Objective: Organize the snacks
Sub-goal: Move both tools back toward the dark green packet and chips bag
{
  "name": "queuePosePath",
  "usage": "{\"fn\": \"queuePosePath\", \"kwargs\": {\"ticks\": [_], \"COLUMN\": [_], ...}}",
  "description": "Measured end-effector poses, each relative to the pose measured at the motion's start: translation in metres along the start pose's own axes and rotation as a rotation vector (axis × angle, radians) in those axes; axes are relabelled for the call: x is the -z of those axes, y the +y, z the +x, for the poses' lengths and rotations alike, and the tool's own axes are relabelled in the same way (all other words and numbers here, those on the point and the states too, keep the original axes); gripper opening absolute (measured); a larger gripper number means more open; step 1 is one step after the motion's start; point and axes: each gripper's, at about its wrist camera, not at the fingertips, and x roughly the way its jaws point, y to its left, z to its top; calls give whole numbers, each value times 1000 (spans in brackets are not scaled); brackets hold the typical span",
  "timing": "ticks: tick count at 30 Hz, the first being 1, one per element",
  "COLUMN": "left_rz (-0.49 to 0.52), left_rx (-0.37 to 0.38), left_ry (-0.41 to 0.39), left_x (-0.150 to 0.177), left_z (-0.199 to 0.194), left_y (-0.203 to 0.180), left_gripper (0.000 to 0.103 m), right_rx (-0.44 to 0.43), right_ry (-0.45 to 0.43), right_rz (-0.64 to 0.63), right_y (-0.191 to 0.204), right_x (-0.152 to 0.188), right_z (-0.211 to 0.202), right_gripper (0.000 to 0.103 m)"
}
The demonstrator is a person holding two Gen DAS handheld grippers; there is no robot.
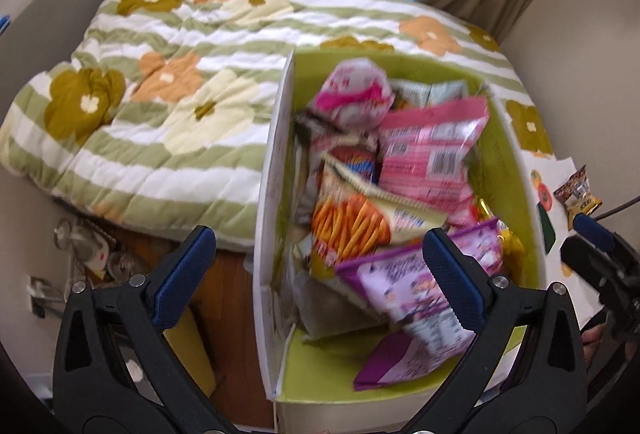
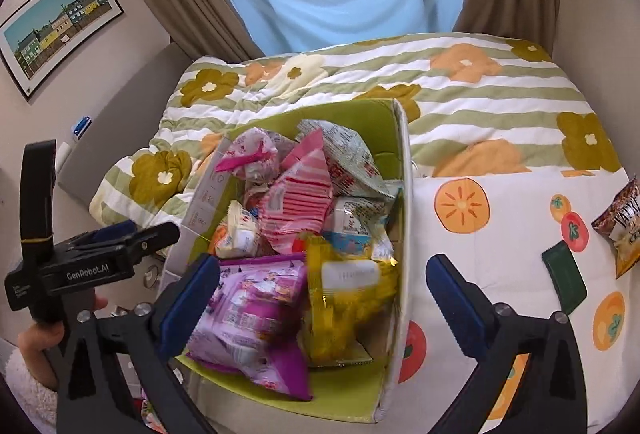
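Both grippers hung over the white cardboard box with the lime-green lining (image 2: 407, 170), which stood on the bed with the green-striped flowered quilt (image 2: 472, 90). The left gripper (image 1: 320, 274) had its jaws spread wide with nothing between the pads; the right gripper (image 2: 324, 286) likewise stood wide and empty.

Snacks lay heaped inside the box: a purple foil packet (image 2: 256, 318) at the near end, a translucent yellow packet (image 2: 348, 298) beside it, a pink-striped packet (image 2: 296, 206) in the middle and a pink-and-white round pouch (image 2: 248, 154) toward the far end. In the left view an orange stick-snack packet (image 1: 352, 230) showed under the pile. One brown-and-yellow snack bag (image 2: 624, 222) remained outside, on the white cloth printed with orange fruits (image 2: 480, 254), well to the right of the box.

Judgement: the step in hand looked like the reach for that last bag. It would go best to the right gripper, taken by the crimped edge and lifted clear of the box wall before being set on the low spot of the heap.

Writing: "GenRobot.AI" read plainly on the left gripper's body in the right view. Packet print and barcodes were too blurred to read.
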Motion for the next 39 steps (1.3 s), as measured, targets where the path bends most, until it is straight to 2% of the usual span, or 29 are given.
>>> {"fn": "queuePosePath", "kwargs": {"ticks": [5, 10, 20, 26, 30, 34, 39], "left_rz": [-23, -25, 18, 51, 56, 76, 64], "left_rx": [23, 37, 33, 38, 61, 80, 138], "left_ry": [29, 18, -28, -87, -115, -115, -83], "left_x": [14, 16, 21, 30, 37, 44, 53], "left_z": [9, 4, -31, -58, -72, -70, -46], "left_y": [4, 1, -34, -92, -150, -212, -294], "left_gripper": [103, 103, 103, 103, 103, 103, 103], "right_rx": [15, 25, -2, -5, 18, 69, 188], "right_ry": [37, 52, 1, -46, -83, -118, -145], "right_rz": [6, -15, -16, -37, -61, -94, -164], "right_y": [-5, -2, -9, -37, -74, -122, -181], "right_x": [8, 9, 15, 19, 18, 13, 2], "right_z": [7, 6, -22, -52, -84, -121, -154], "right_gripper": [103, 103, 103, 103, 103, 103, 103]}}
